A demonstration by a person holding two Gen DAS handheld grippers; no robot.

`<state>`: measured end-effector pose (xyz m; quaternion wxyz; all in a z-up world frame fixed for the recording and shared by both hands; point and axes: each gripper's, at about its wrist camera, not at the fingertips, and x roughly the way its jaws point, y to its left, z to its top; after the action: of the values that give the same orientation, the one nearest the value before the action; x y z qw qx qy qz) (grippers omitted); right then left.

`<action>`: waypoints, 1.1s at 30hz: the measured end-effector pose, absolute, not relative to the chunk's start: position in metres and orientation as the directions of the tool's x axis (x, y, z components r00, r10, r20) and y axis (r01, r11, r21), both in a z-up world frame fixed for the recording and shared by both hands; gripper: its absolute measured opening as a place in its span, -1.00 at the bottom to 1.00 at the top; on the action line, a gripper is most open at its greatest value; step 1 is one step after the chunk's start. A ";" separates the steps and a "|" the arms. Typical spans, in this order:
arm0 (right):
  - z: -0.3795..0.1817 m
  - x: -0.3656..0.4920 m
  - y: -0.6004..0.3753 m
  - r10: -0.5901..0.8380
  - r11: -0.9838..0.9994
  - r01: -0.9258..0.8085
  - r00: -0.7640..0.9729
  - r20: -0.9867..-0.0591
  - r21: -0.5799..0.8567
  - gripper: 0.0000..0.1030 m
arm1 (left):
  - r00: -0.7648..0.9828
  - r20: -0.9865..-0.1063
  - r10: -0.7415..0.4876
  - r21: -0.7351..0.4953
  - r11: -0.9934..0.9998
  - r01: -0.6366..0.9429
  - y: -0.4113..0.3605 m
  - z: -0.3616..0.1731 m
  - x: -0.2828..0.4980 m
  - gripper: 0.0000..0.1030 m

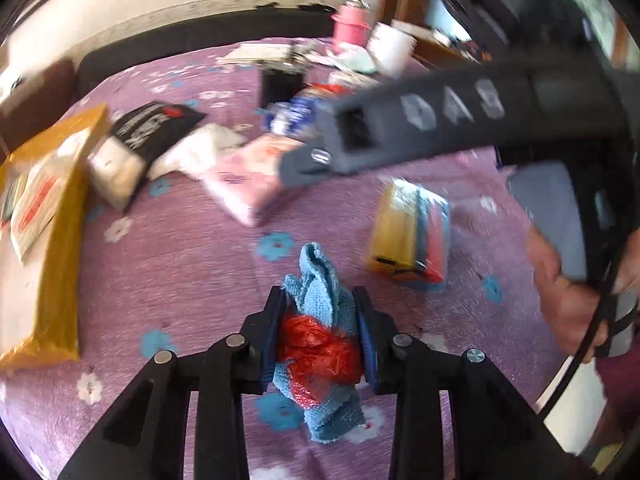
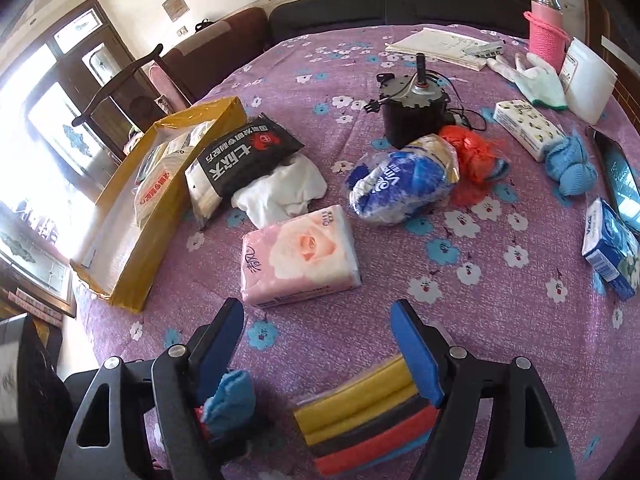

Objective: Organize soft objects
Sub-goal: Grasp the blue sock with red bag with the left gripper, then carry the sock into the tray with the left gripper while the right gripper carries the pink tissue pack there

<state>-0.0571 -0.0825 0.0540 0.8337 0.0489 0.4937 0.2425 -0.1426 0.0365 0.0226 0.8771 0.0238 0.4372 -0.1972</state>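
Observation:
My left gripper (image 1: 320, 320) is shut on a blue cloth bundled with a red plastic bag (image 1: 320, 340), held above the purple flowered tablecloth (image 1: 180, 272). The same cloth (image 2: 230, 400) shows low at the left of the right wrist view. My right gripper (image 2: 316, 344) is open and empty above the cloth, with a pack of coloured sponges (image 2: 360, 416) just below its right finger (image 2: 416, 356); the pack also shows in the left wrist view (image 1: 408, 236). A pink tissue pack (image 2: 300, 256) lies ahead. A yellow cardboard box (image 2: 160, 200) holds soft packs at the left.
A black-and-white packet (image 2: 240, 160) and white cloth (image 2: 280, 192) lie by the box. A blue-white bag (image 2: 404, 180), red bag (image 2: 476, 160), black motor (image 2: 412, 108), tissue boxes (image 2: 528, 128), blue socks (image 2: 572, 164), gloves (image 2: 536, 76), and a pink bottle (image 2: 546, 36) fill the far side.

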 end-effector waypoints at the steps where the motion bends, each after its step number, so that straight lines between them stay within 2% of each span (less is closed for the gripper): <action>1: 0.054 -0.056 -0.079 0.451 0.878 -0.358 0.393 -0.801 0.319 0.56 | 0.547 -0.767 -0.335 -0.153 0.923 0.352 0.045 0.025 -0.143 -0.37; 5: 0.053 -0.049 -0.063 0.427 0.885 -0.370 0.402 -0.810 0.283 0.63 | 0.570 -0.724 -0.388 -0.246 0.918 0.311 0.079 0.039 -0.147 -0.37; 15: 0.041 -0.027 -0.007 0.267 0.897 -0.438 0.423 -0.866 0.062 0.71 | 0.641 -0.683 -0.350 -0.277 0.936 0.216 0.130 0.060 -0.170 -0.36; 23: 0.032 -0.024 -0.005 0.263 0.901 -0.429 0.409 -0.874 0.071 0.71 | 0.651 -0.682 -0.332 -0.309 0.938 0.155 0.157 0.063 -0.173 -0.36; 25: 0.031 -0.024 -0.006 0.265 0.894 -0.444 0.409 -0.873 0.064 0.58 | 0.659 -0.681 -0.320 -0.307 0.941 0.140 0.163 0.064 -0.170 -0.36; 33: 0.058 -0.044 -0.015 0.261 0.895 -0.446 0.479 -0.838 0.024 0.55 | 0.690 -0.685 -0.233 -0.290 0.957 0.036 0.213 0.070 -0.165 -0.36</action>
<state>-0.0440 -0.0146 0.0579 0.8541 -0.0992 0.4668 0.2068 -0.1654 0.2134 0.0700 0.9104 -0.1277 0.3866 -0.0738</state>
